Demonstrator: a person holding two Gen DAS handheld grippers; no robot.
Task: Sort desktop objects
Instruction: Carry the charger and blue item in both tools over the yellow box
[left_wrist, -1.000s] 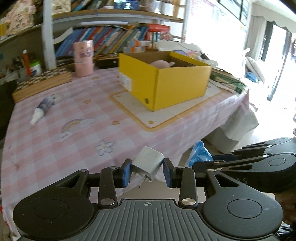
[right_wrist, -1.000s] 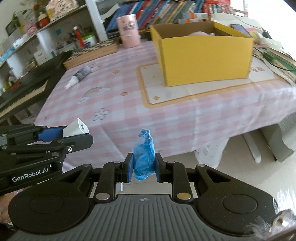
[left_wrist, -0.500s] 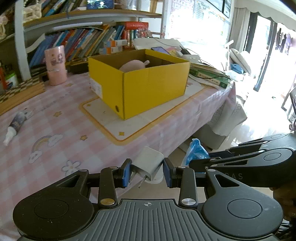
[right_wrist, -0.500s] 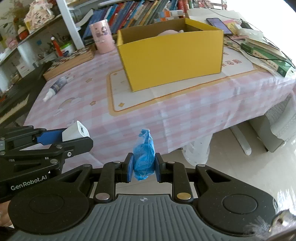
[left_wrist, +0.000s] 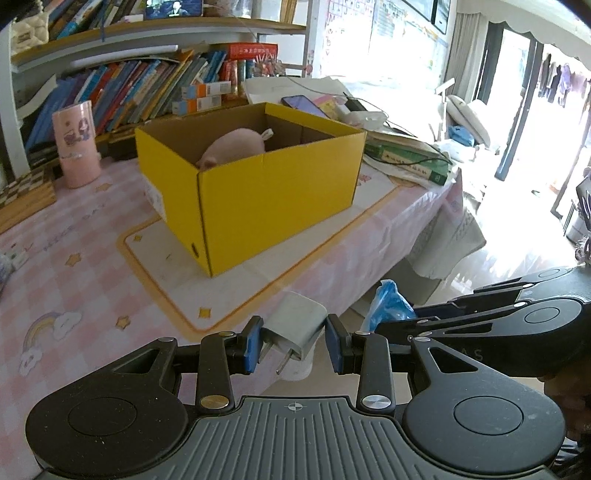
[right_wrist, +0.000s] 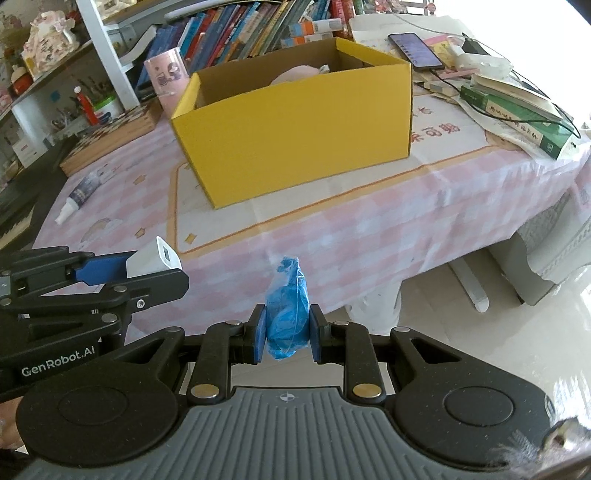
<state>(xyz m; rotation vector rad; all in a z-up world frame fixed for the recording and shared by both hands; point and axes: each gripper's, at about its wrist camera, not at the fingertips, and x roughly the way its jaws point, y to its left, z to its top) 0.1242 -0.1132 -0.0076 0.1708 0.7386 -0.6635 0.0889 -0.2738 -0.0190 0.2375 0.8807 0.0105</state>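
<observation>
My left gripper (left_wrist: 294, 341) is shut on a white plug charger (left_wrist: 295, 325), whose metal prongs point back at the camera. The same charger (right_wrist: 155, 258) shows at the left of the right wrist view. My right gripper (right_wrist: 286, 334) is shut on a crumpled blue plastic bag (right_wrist: 287, 314), which also shows as a blue bag (left_wrist: 388, 304) in the left wrist view. Both grippers hang just off the near edge of the table. An open yellow cardboard box (left_wrist: 258, 192) (right_wrist: 295, 136) stands ahead on a cream mat, with a pink plush toy (left_wrist: 232, 147) inside.
A pink checked tablecloth (right_wrist: 332, 236) covers the table. A small tube (right_wrist: 79, 195) lies at the left, a pink cup (left_wrist: 75, 144) and a wooden chessboard box (right_wrist: 110, 136) behind it. Books, a phone (right_wrist: 413, 50) and cables pile at the right. Bookshelves (left_wrist: 147, 85) stand behind.
Both grippers have moved toward the right along the table's edge, so the yellow box now stands nearly straight ahead and larger. The charger and the blue bag stay held.
</observation>
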